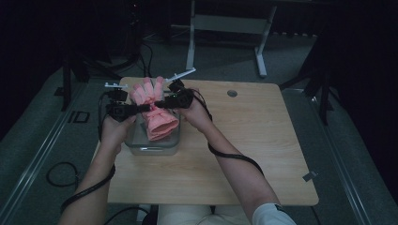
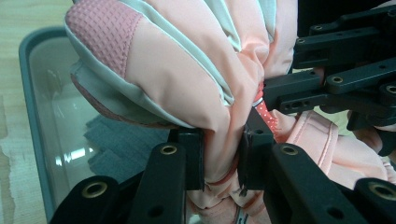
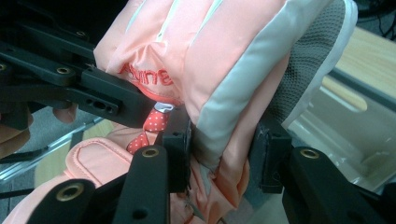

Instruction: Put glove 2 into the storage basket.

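Wooden table (image 1: 244, 140) seen from above, with both of the person's forearms reaching forward from the near edge and converging over a clear plastic bin (image 1: 155, 143) at the table's left part. The left hand (image 1: 114, 129) and right hand (image 1: 197, 112) hold their tongs roughly level, tips pointing toward each other. A pink padded ski glove (image 1: 155, 110) hangs between the two tips, fingers up and cuff down into the bin directly beneath. The left gripper (image 2: 223, 154) is clenched on a bunched fold of the glove near its wrist; the right gripper (image 3: 224, 149) grasps the glove's grey-trimmed edge, just beside the opposing tool. A small dotted tab (image 3: 156, 120) lies next to the right gripper's inner jaw.
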`<control>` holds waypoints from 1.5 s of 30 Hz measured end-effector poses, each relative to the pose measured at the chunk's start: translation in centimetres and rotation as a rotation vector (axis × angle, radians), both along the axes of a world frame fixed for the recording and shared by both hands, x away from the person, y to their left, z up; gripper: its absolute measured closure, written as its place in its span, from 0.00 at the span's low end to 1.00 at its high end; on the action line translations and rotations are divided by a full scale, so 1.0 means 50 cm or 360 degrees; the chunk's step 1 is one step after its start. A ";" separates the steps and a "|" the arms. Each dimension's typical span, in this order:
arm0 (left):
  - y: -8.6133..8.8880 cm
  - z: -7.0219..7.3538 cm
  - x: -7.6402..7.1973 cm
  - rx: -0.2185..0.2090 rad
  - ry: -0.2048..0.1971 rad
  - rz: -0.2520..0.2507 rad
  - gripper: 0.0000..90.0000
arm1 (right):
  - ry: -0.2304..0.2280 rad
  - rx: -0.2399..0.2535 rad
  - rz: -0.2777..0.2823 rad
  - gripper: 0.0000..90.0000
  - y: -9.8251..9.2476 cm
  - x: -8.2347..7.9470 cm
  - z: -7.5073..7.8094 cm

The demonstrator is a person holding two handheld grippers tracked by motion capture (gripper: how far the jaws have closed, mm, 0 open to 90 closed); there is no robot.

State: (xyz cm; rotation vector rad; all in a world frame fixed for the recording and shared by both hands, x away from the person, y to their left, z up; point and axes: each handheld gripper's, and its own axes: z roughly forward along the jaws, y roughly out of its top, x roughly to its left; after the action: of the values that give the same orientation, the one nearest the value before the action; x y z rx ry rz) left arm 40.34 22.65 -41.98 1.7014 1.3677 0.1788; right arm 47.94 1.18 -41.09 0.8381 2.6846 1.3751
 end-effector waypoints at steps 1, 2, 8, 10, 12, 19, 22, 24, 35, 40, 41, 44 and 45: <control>0.000 -0.008 0.002 -0.0009 0.0009 0.0006 0.83 | 0.0005 -0.0012 -0.0004 0.70 0.001 0.002 -0.006; 0.000 -0.016 0.005 -0.0017 0.0017 0.0011 0.83 | 0.0005 -0.0021 -0.0008 0.70 0.001 0.004 -0.013; 0.002 -0.051 0.017 -0.0027 0.0076 0.0015 0.83 | 0.0040 -0.0052 -0.0029 0.70 0.006 0.012 -0.048; -0.001 -0.072 0.022 -0.0022 0.0099 0.0020 0.83 | 0.0057 -0.0079 -0.0041 0.70 0.009 0.015 -0.069; -0.003 -0.087 0.027 -0.0019 0.0121 0.0018 0.83 | 0.0077 -0.0091 -0.0051 0.70 0.009 0.018 -0.083; -0.001 -0.125 0.041 -0.0021 0.0211 0.0018 0.82 | 0.0149 -0.0136 -0.0057 0.70 0.012 0.031 -0.127; 0.000 -0.132 0.043 -0.0009 0.0241 0.0028 0.82 | 0.0162 -0.0156 -0.0054 0.70 0.017 0.033 -0.137; -0.002 -0.135 0.044 0.0011 0.0264 0.0042 0.82 | 0.0177 -0.0169 -0.0064 0.70 0.021 0.034 -0.141; -0.004 -0.144 0.053 0.0096 0.0319 0.0128 0.59 | 0.0171 -0.0277 -0.0092 0.61 0.031 0.044 -0.143; -0.011 -0.139 0.053 0.0184 0.0294 0.0164 0.50 | 0.0169 -0.0274 -0.0124 0.53 0.023 0.054 -0.146; -0.010 -0.137 0.053 0.0181 0.0295 0.0168 0.48 | 0.0178 -0.0261 -0.0125 0.52 0.020 0.056 -0.146; -0.008 -0.133 0.052 0.0167 0.0280 0.0184 0.47 | 0.0194 -0.0229 -0.0133 0.53 0.014 0.060 -0.140; -0.007 -0.131 0.053 0.0165 0.0275 0.0186 0.46 | 0.0194 -0.0225 -0.0124 0.53 0.014 0.060 -0.137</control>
State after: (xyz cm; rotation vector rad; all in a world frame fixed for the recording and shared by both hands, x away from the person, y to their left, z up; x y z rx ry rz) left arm 42.97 22.29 -48.55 1.7561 1.6116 0.1742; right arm 50.95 1.88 -47.94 1.0314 2.7645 1.1390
